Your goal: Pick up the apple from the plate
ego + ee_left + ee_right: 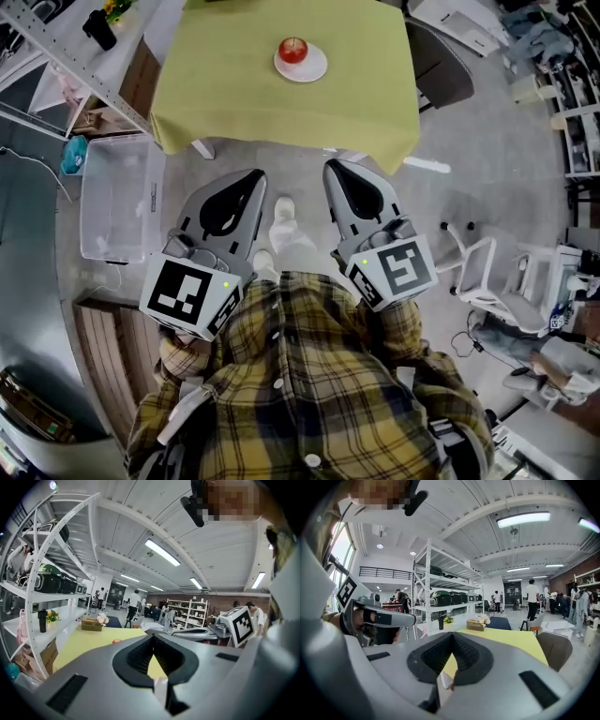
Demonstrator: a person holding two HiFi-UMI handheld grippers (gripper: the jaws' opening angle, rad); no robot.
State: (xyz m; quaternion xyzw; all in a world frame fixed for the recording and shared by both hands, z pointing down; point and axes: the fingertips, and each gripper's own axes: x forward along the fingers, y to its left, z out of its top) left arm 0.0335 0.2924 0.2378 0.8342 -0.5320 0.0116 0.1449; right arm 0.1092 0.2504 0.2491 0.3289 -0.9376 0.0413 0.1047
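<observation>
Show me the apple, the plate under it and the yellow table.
apple [292, 49], head view, its red top.
plate [317, 67], head view, white rim right of the apple.
yellow table [281, 112], head view, bare cloth nearer the person.

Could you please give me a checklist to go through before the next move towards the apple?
1. Apple sits on plate: ok.
2. Plate rests flat on table: ok.
3. Left gripper empty: ok.
4. Right gripper empty: ok.
5. Jaws open for the grasp: not ok, both shut.
6. Grippers close to apple: not ok, both short of the table's near edge.
</observation>
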